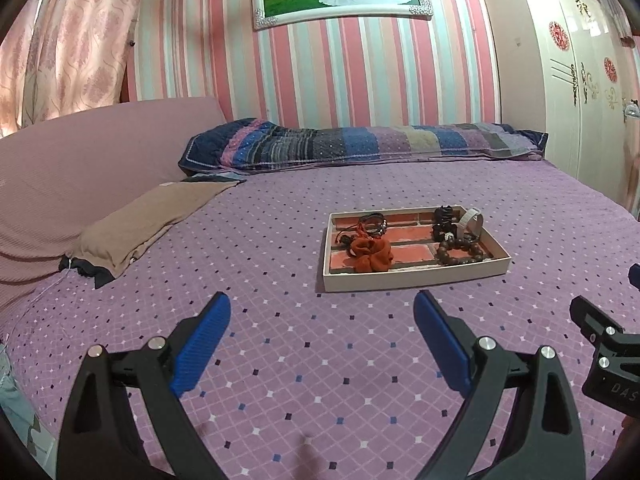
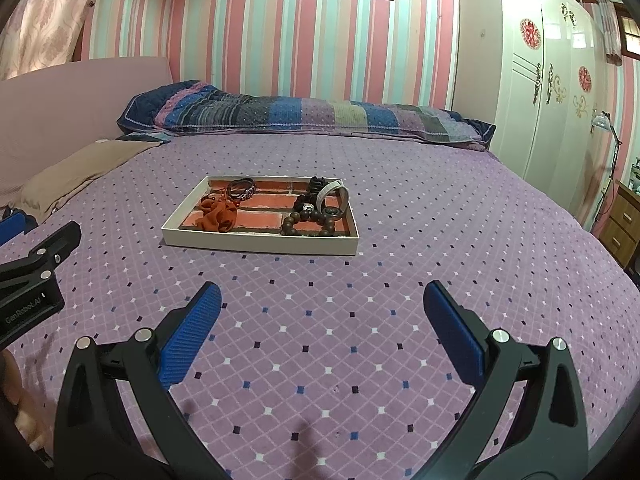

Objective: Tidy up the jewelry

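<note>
While both tools hovered over the bed (image 1: 360,360), the left hand-held gripper (image 1: 322,312) and the right hand-held gripper (image 2: 322,304) each stood with jaws spread wide and nothing between them, well short of the tray (image 1: 404,280). That shallow tray sat on the soft purple bedspread, and the jewelry lay inside it: a rust-red fabric scrunchie (image 1: 371,255) at its near left, a cord bracelet (image 1: 372,224) behind that, a brown bead bracelet (image 1: 460,252) at its near right, and a white bangle (image 1: 472,218) leaning among dark pieces at its far right. Any downward push on the tray's rim would likely have tipped it on the yielding mattress. The right-hand pieces were crowded and touching, so a wide pinch might have snagged two at once, and round beads could have slipped from the blue pads.
</note>
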`<state>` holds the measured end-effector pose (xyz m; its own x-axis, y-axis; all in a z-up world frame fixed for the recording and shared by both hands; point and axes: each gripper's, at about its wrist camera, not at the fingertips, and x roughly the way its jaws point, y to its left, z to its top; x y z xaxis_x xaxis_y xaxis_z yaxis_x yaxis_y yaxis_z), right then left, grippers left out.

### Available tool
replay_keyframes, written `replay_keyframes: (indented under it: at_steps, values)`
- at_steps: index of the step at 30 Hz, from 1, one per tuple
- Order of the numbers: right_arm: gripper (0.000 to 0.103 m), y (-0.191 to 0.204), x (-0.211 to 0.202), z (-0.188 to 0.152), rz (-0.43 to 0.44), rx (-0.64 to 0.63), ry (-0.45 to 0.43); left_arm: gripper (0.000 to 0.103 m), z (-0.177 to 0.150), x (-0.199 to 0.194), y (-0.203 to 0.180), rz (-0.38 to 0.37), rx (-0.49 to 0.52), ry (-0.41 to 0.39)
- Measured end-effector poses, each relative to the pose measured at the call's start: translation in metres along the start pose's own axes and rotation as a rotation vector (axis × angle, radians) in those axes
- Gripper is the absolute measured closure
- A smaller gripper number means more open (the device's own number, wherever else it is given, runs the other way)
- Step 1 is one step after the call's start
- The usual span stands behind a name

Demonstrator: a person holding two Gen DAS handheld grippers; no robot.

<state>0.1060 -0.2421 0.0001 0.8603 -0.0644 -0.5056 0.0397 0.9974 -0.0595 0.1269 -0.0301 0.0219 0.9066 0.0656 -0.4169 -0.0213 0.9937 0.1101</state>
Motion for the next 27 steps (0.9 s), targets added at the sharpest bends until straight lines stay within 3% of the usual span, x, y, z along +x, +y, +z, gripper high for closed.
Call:
replay_keyframes:
  at_steps: [27]
  values:
    - [0.004,-0.0032,0.0012,-0.0004,-0.011,0.002,-0.006,0.012,-0.0011,-0.0068,-0.0078,-0.034,0.019,0.004]
